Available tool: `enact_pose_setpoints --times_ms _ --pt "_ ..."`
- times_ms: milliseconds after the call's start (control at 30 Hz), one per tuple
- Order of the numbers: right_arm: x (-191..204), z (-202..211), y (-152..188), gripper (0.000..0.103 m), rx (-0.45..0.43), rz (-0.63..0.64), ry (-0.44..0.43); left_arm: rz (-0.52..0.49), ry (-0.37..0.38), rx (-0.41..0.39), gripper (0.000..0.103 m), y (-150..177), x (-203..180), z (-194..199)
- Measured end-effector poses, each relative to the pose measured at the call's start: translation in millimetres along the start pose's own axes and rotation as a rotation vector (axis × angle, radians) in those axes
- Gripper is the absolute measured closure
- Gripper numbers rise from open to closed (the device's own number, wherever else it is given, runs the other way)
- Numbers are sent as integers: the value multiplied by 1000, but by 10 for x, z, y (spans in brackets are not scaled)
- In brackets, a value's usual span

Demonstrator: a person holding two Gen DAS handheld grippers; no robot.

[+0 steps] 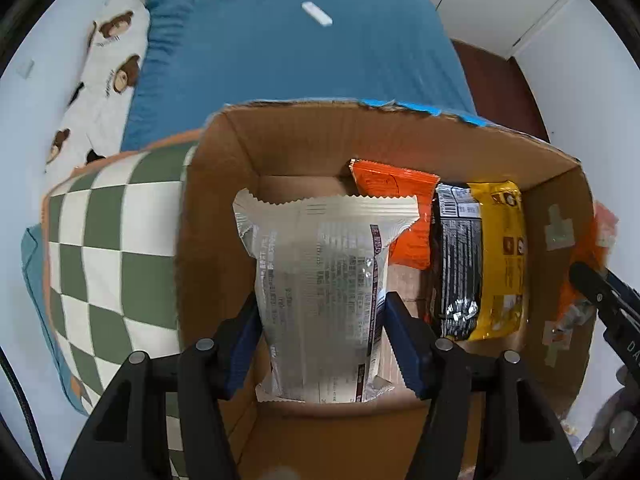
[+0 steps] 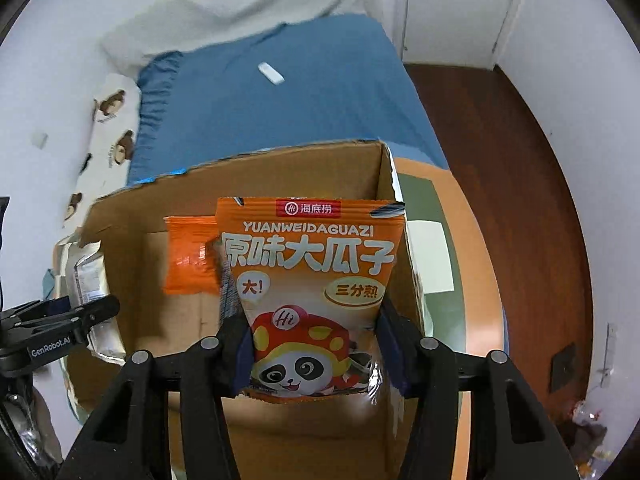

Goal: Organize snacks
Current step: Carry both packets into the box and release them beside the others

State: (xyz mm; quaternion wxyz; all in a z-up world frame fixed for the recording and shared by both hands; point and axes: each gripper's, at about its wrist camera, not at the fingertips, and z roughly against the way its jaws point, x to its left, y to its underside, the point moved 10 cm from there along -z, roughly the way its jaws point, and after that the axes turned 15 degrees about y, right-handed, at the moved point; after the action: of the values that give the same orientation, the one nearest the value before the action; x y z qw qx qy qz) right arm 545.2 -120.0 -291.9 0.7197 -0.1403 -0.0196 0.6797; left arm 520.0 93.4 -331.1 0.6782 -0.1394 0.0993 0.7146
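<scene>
An open cardboard box (image 1: 224,208) stands on a checkered cushion. My left gripper (image 1: 320,332) is shut on a silver snack packet (image 1: 320,272) and holds it upright inside the box's left part. An orange packet (image 1: 396,200) and a black-and-yellow packet (image 1: 480,256) stand in the box to its right. My right gripper (image 2: 316,344) is shut on an orange sunflower-seed packet (image 2: 312,264) with a panda print, held upright at the box's (image 2: 136,248) right end. Another orange packet (image 2: 188,256) stands behind it. The left gripper's fingers (image 2: 92,312) and silver packet (image 2: 88,276) show at left.
The green-and-white checkered cushion (image 1: 112,232) lies on a bed with a blue sheet (image 1: 304,52). A small white object (image 1: 317,14) lies on the sheet. A bear-print pillow (image 1: 108,76) sits at the left wall. Dark wooden floor (image 2: 500,184) lies to the right.
</scene>
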Motion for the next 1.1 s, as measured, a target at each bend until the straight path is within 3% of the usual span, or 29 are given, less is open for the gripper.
enact_pose_setpoints --times_ms 33,67,133,400,767,1100 --pt "-5 -73 -38 20 18 -5 5 2 -3 6 40 -39 16 -48" --pt "-42 -128 34 15 23 -12 7 3 -3 5 24 -60 18 -62" --pt "-28 -229 6 11 39 -21 -1 0 3 -1 10 -104 7 -90" --pt "101 -363 14 7 24 24 43 -26 26 -14 10 -12 -86 -144" --pt "268 -260 337 7 -9 74 52 -20 28 -113 10 355 -103 26" --pt "253 219 683 7 -119 106 62 -74 21 -245 10 704 -215 504"
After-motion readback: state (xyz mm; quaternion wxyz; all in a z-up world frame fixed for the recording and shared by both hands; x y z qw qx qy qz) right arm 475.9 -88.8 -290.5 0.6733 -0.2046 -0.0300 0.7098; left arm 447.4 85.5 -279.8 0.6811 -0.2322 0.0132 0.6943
